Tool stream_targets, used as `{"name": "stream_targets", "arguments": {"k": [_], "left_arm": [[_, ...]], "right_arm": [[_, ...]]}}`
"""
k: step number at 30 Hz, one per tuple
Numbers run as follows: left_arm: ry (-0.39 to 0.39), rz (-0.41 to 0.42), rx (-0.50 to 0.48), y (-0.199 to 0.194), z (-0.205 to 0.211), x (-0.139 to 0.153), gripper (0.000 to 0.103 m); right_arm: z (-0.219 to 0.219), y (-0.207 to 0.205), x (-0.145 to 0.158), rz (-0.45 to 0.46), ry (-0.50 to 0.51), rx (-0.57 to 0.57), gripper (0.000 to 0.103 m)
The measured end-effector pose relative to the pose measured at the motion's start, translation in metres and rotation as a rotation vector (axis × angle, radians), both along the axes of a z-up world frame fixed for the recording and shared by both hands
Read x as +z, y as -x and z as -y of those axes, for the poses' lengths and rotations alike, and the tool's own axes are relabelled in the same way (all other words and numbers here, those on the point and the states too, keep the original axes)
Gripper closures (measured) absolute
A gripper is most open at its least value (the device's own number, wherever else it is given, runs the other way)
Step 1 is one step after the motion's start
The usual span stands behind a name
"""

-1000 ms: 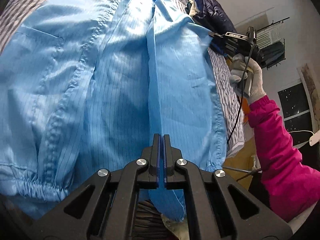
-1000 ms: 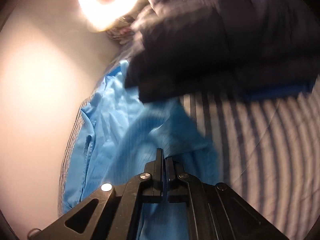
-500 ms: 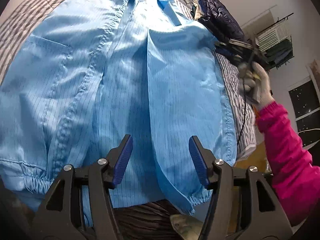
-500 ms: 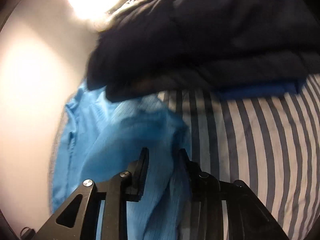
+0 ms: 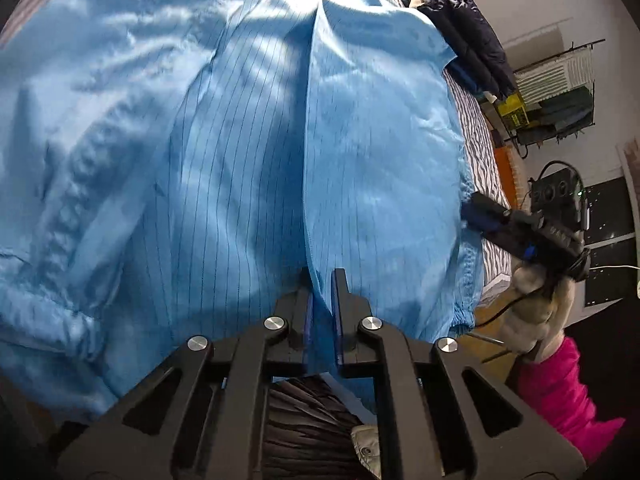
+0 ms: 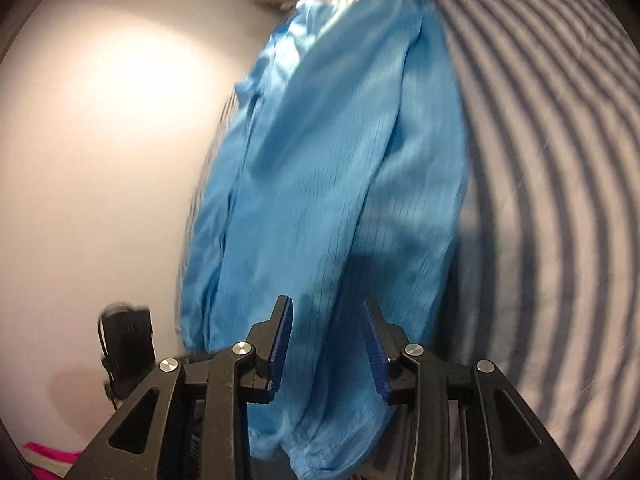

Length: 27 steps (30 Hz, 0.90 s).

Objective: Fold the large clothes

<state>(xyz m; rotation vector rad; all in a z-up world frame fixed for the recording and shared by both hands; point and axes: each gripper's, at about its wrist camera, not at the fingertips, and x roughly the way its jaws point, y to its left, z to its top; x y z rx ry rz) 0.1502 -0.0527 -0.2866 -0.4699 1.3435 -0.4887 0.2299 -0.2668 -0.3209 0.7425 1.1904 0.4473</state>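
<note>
A large light-blue pinstriped garment (image 5: 248, 152) lies spread on a striped bed; it also fills the right wrist view (image 6: 344, 184). One panel is folded over the middle, its edge running toward me. My left gripper (image 5: 322, 280) is nearly shut, pinching that folded edge at the near hem. My right gripper (image 6: 326, 316) is open above the garment's near end, with cloth between its blue pads (image 6: 280, 336) but not squeezed. The right gripper also shows in the left wrist view (image 5: 484, 212), at the garment's right edge.
A striped grey-and-white sheet (image 6: 552, 184) covers the bed to the right. A dark puffer jacket (image 5: 464, 20) lies at the far end. A white wall (image 6: 112, 160) stands on the left. A rack with clutter (image 5: 552, 92) stands beyond the bed.
My left gripper opened, then closed again on the folded edge near the hem. My right gripper let go of the cloth, opened wide and moved along the garment's edge toward its near end.
</note>
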Motion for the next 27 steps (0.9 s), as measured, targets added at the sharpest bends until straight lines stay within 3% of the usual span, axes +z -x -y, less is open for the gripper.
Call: {"name": "stream_targets", "arguments": {"k": [1, 2, 3, 5, 12, 16, 19, 22, 24, 27], "left_arm": [[0.008, -0.004, 0.0, 0.0, 0.001, -0.002, 0.1], [0.017, -0.008, 0.002, 0.0, 0.002, -0.003, 0.101], [0.022, -0.01, 0.006, -0.001, 0.003, -0.003, 0.102], [0.029, -0.003, 0.003, 0.001, 0.006, 0.001, 0.102], [0.083, 0.015, -0.11, 0.023, 0.042, 0.018, 0.103], [0.042, -0.022, -0.144, 0.025, 0.058, -0.001, 0.103], [0.045, -0.021, -0.111, 0.021, 0.05, 0.0, 0.103], [0.045, 0.009, -0.083, 0.016, 0.042, 0.011, 0.103], [0.034, 0.028, -0.089, 0.022, 0.034, 0.015, 0.103], [0.007, 0.039, -0.117, 0.023, 0.043, 0.016, 0.103]], "right_arm": [[-0.005, -0.002, -0.005, -0.01, -0.008, -0.002, 0.066], [-0.007, -0.004, -0.008, -0.013, -0.025, 0.0, 0.074], [-0.007, 0.0, -0.007, -0.011, -0.035, 0.007, 0.091], [-0.014, -0.002, -0.002, 0.005, -0.003, 0.014, 0.101], [0.01, 0.029, 0.042, 0.049, 0.061, -0.012, 0.103], [0.032, 0.038, 0.021, -0.024, 0.098, -0.08, 0.103], [0.032, 0.038, 0.004, -0.068, 0.041, -0.086, 0.103], [0.035, 0.041, 0.012, -0.04, -0.009, -0.079, 0.092], [0.038, 0.046, 0.021, -0.018, -0.001, -0.07, 0.063], [0.04, 0.06, 0.029, 0.002, 0.027, -0.051, 0.064]]}}
